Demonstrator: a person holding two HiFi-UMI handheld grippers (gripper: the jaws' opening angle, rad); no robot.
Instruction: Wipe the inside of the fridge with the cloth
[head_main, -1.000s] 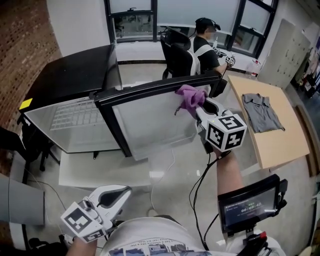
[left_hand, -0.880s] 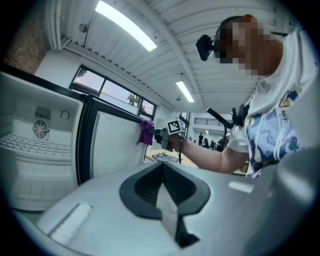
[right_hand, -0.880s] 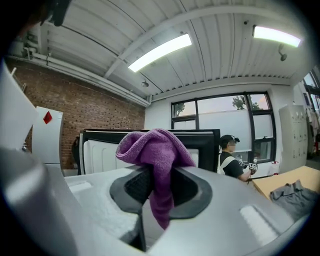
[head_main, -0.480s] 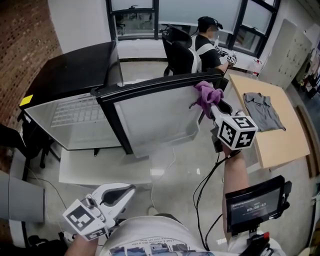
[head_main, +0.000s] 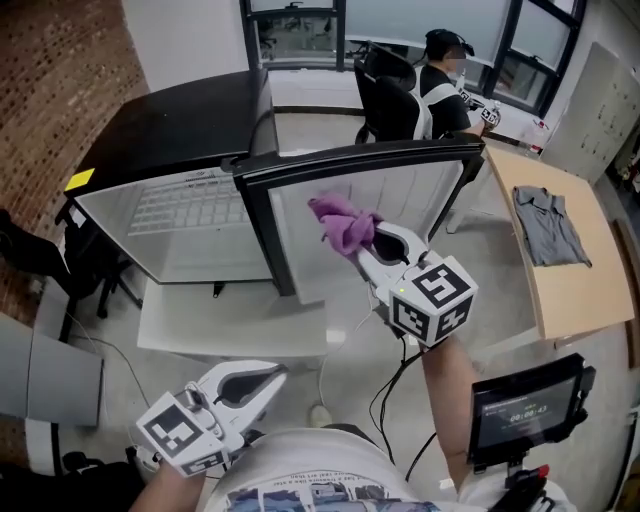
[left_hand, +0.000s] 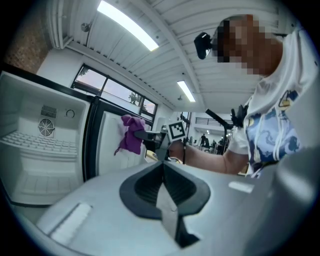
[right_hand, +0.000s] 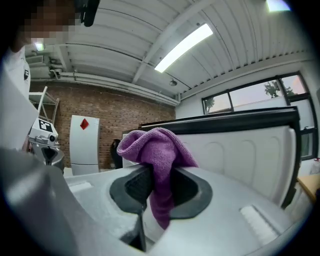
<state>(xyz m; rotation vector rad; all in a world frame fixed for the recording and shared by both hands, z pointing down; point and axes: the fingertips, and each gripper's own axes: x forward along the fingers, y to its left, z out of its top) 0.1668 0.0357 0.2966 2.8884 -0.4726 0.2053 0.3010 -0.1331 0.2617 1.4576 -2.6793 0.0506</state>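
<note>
The purple cloth (head_main: 343, 226) sat near the middle of the frame, bunched and pinched in your right gripper (head_main: 376, 246). Its jaws were closed tight on a fold, with the rest spilling over the top. The cloth was held up in front of the white inner panel of the open door (head_main: 425, 195), towards the hinge side. From the head view it was hard to tell whether it was pressing on the panel or held just off it.

The fridge (head_main: 170, 135) itself filled the upper left, black on top. Its white compartment and wire shelf (head_main: 190, 212) were open to you, well apart from the cloth. Your left gripper (head_main: 258, 382) hung low at the bottom left with its jaws together on nothing.

This looked like the wiping step, with you working over the door liner. The next move would probably call for firm contact and steady strokes, then carrying the cloth left into the compartment.

Half a second earlier the cloth had been up at the door's top edge, near its far corner. It had since come down and across to the centre of the panel, though your head had shifted too, so the whole scene sat further right.

Beyond the door, a person sat in a chair (head_main: 400, 100) at the top. A wooden table (head_main: 565, 300) with a grey shirt (head_main: 550, 225) lay at the right.
</note>
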